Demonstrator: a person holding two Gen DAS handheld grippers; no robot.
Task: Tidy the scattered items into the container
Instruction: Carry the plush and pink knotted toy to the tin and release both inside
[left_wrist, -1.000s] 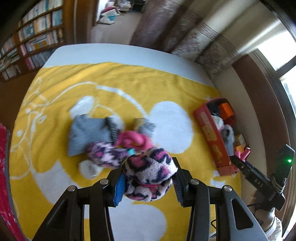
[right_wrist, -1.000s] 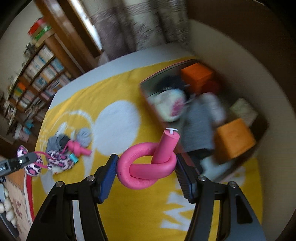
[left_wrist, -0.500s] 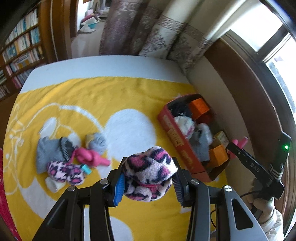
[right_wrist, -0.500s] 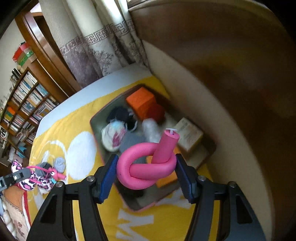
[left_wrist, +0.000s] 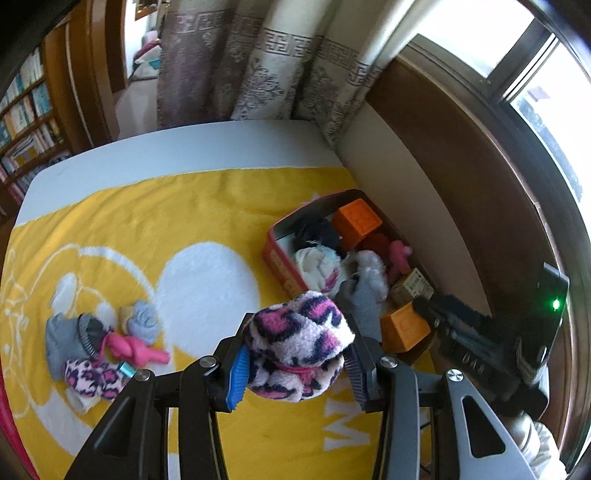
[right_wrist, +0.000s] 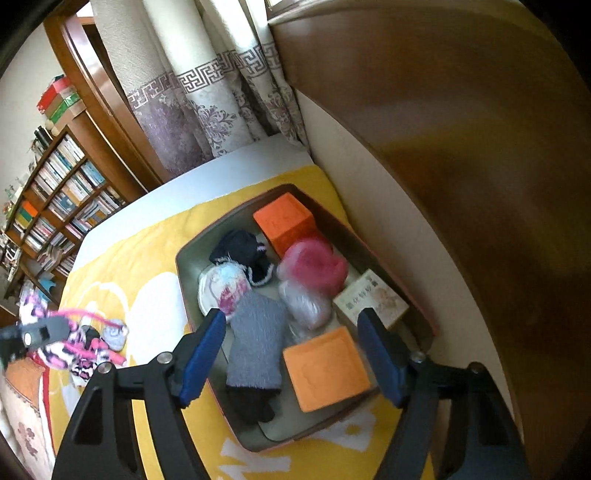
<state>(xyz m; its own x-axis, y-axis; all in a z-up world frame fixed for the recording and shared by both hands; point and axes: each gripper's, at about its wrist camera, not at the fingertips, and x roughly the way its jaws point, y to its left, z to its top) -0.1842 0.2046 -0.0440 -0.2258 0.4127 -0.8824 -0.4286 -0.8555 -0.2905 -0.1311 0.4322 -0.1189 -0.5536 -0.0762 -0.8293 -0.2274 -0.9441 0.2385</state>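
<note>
The yellow blanket (left_wrist: 177, 206) spreads below both of your grippers. The container (right_wrist: 192, 291) sits directly beneath your right gripper (right_wrist: 291, 354), whose jaws stand wide apart with nothing between them; a blurred pink roll (right_wrist: 314, 266) lies inside, ahead of its fingers, beside an orange block (right_wrist: 284, 221). Your left gripper (left_wrist: 295, 362) is clamped on a fuzzy pink-patterned sock (left_wrist: 299, 350), with the container ahead to its right. The scattered pile (left_wrist: 103, 343) lies off to its left.
</note>
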